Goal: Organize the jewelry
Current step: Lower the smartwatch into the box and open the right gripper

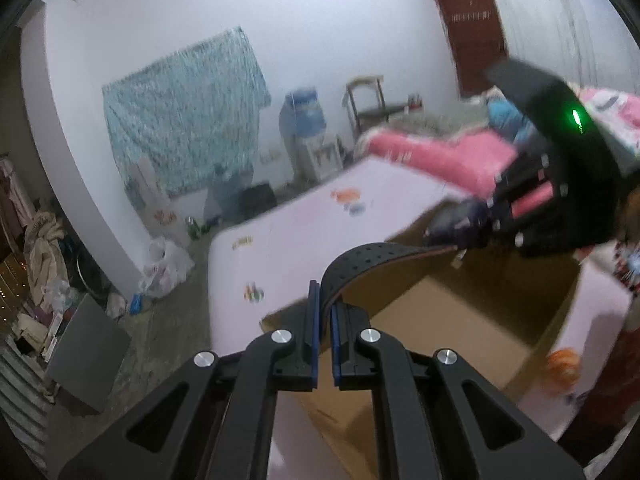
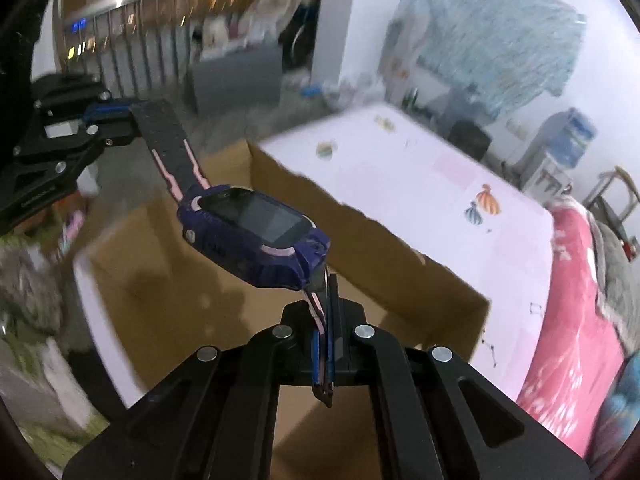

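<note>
A purple smartwatch (image 2: 256,232) with a dark screen and black-and-pink straps hangs in the air, stretched between my two grippers over an open cardboard box (image 2: 360,240). My right gripper (image 2: 326,320) is shut on the near strap just below the watch body. My left gripper (image 2: 116,118), at the upper left of that view, is shut on the end of the far strap (image 2: 168,148). In the left wrist view my left gripper (image 1: 325,308) pinches the perforated black strap (image 1: 372,252), which arcs toward the watch body (image 1: 452,224) at the right gripper (image 1: 468,236).
The cardboard box (image 1: 420,320) sits on a bed with a pale pink printed sheet (image 1: 300,232). A pink blanket (image 1: 440,152) lies bunched at the bed's far side. A water dispenser (image 1: 304,120), bags and clutter stand on the floor by the wall.
</note>
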`<state>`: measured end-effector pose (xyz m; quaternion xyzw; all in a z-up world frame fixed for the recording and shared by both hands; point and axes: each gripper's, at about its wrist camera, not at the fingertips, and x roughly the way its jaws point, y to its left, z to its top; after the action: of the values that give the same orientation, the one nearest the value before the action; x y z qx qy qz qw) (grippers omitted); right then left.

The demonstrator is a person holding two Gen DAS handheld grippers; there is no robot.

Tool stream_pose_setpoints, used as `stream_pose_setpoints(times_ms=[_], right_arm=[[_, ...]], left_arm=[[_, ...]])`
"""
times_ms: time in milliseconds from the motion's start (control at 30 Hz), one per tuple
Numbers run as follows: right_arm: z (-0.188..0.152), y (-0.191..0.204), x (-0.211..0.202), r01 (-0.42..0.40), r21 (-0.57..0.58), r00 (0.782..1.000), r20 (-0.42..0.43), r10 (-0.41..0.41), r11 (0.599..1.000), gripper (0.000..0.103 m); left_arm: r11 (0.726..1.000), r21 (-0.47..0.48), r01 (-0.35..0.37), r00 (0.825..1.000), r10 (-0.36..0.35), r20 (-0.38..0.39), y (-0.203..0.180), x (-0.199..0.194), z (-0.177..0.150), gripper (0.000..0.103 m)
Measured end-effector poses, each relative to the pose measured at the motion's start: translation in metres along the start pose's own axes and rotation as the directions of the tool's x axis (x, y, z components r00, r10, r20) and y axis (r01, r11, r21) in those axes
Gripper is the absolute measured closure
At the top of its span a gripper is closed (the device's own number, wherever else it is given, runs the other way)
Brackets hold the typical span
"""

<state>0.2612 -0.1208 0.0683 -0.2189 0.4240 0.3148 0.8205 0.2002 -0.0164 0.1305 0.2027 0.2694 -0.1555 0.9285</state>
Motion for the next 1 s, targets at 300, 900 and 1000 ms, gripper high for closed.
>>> stream_pose_setpoints(times_ms=[300, 900, 1000], right_arm=[[0.007, -0.018, 0.096, 0.029, -0.242, 0.954, -0.282, -0.098, 0.970, 0.102], [-0.040, -0.008, 0.055, -0.001, -0.391, 0.907, -0.389, -0.164, 0.921, 0.061], [-0.030, -0.026, 0.029, -0.018, -0.188, 0.934, -0.353, -0.050, 0.982, 0.061]], left_arm=[[0.997, -0.038, 0.073, 0.973, -0.080, -0.215, 0.013, 0.069, -0.023, 0.087], [0.971, -0.229, 0.069, 0.990, -0.094, -0.102, 0.042, -0.003, -0.046, 0.068], [0.958, -0.282, 0.057, 0.993, -0.084, -0.086, 0.044, -0.019, -0.058, 0.049]])
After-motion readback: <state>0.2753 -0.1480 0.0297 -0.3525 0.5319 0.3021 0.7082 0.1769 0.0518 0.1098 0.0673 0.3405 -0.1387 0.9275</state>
